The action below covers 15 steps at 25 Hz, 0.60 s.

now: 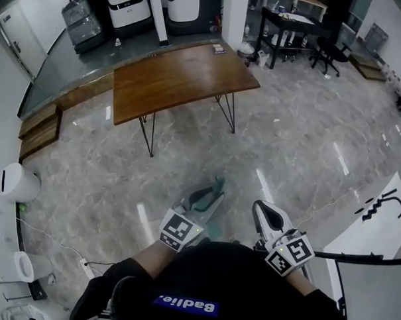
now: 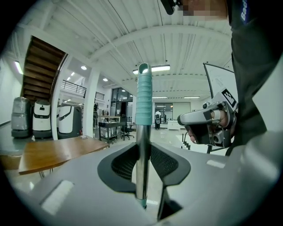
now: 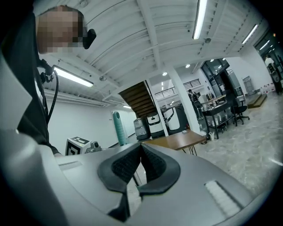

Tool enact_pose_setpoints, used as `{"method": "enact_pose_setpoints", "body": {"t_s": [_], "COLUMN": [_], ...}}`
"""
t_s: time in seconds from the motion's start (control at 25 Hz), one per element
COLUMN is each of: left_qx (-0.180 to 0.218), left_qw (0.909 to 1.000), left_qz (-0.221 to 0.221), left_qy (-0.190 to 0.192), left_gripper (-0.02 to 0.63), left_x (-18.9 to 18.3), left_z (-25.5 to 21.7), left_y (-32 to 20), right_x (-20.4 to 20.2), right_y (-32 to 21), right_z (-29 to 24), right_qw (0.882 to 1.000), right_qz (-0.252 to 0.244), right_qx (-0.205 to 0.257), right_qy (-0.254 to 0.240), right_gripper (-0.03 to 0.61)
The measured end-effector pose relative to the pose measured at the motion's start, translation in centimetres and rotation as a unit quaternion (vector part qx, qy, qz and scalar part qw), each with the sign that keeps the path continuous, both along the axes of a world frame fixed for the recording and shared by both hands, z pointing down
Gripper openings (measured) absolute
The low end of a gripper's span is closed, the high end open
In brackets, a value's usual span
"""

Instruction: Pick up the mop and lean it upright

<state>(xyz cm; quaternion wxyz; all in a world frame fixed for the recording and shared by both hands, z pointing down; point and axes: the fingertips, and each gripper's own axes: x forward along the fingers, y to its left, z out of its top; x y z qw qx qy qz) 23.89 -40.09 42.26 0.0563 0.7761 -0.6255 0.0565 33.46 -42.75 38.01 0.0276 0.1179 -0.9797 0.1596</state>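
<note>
A: Jaw state of the left gripper point(image 2: 142, 152)?
B: Pinching the mop point(image 2: 142, 132). Both pads press on the bare metal pole, one from each side. The pole crosses the jaws top to bottom, and the teal grip point(image 2: 143, 95) stands above them.
A: And the right gripper point(image 3: 141, 148)?
B: Jaws pressed together, tips touching, nothing between them. It takes no part in the hold. The mop's grip shows off to the left of those jaws, apart from them.
A: Mop head?
B: In no view. In the head view only the grip end pokes out past the left jaws, and the rest runs under the person. Cannot tell whether the head is on the floor point(image 1: 299, 145) or off it.
A: Anything touching the mop beyond the jaws?
B: Nothing visible. The table point(image 1: 177, 77) is well ahead of both grippers, with floor between.
A: Progress?
B: Judgement: the pickup looks done, since the pole is held in one gripper and reads close to upright there. The leaning is left to do, as no wall, table edge or other support is against the pole. What remains is carrying it to a support, setting the head down, resting the pole, and letting the left jaws spread.
</note>
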Motion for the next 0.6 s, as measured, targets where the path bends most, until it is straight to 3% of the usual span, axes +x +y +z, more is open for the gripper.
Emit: {"method": "enact_pose_setpoints", "body": {"t_s": [0.36, 0.6], "left_qx": [0.002, -0.016], "left_qw": [0.994, 0.982], "left_qz": [-0.11, -0.188], "left_qy": [-0.002, -0.009], "left_gripper": [0.116, 0.116], "left_x": [0.1, -1.2], "left_z": [-2.2, -3.1], "left_y": [0.0, 3.0], "right_x": [0.1, -2.7], "right_y": [-2.8, 0.0], "right_z": [0.8, 3.4], "right_qw": [0.995, 0.978], "right_qz": [-0.093, -0.19], "right_qx": [-0.03, -0.078], "right_qy": [-0.028, -0.024], "right_gripper": [0.006, 0.006]}}
